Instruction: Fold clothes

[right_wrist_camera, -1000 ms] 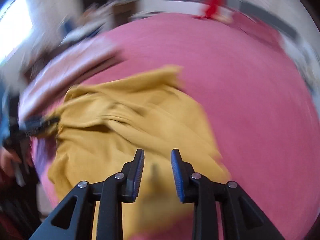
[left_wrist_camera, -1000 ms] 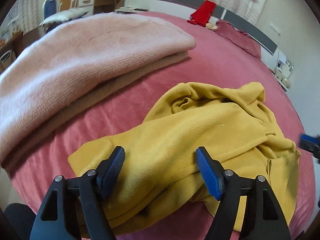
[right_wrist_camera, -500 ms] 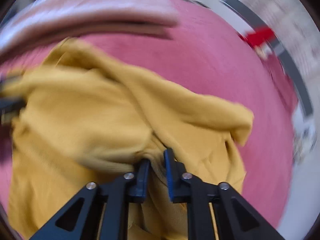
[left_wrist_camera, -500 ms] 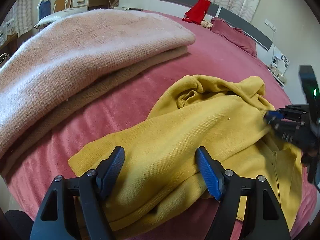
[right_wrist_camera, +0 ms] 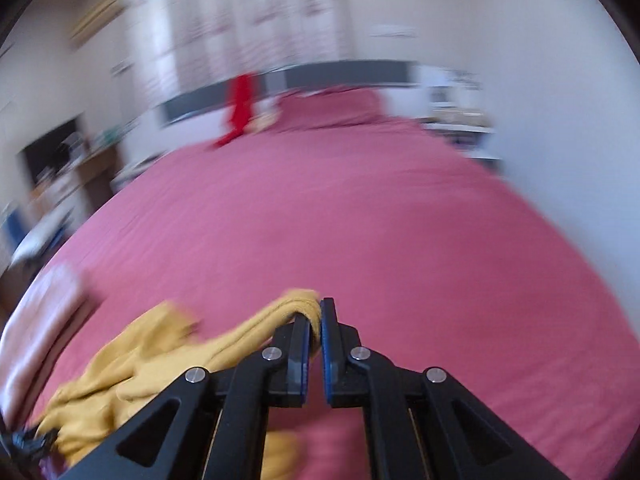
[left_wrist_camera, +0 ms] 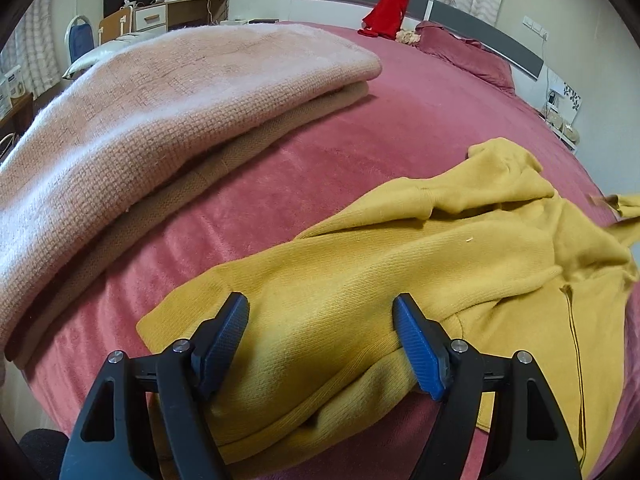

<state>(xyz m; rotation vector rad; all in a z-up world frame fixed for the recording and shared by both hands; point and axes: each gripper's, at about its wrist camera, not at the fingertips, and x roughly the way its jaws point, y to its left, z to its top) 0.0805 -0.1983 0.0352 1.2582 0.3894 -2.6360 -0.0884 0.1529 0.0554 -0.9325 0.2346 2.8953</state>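
The mustard-yellow knit hoodie (left_wrist_camera: 420,264) lies on the pink bed cover (left_wrist_camera: 360,128), near and right of the folded pale pink sweater (left_wrist_camera: 160,108). Since a second ago, the right gripper (right_wrist_camera: 316,320) has pressed its jaws together on a yellow fold and drawn it out to the right, so the crumpled right side now lies stretched out. The left gripper (left_wrist_camera: 320,320) rests with jaws spread astride the near sleeve. Judged so, the garment is being spread flat before folding.

Matt ribbed-knit yellow hoodie (left_wrist_camera: 400,264) on plush pink bedspread (left_wrist_camera: 400,128).
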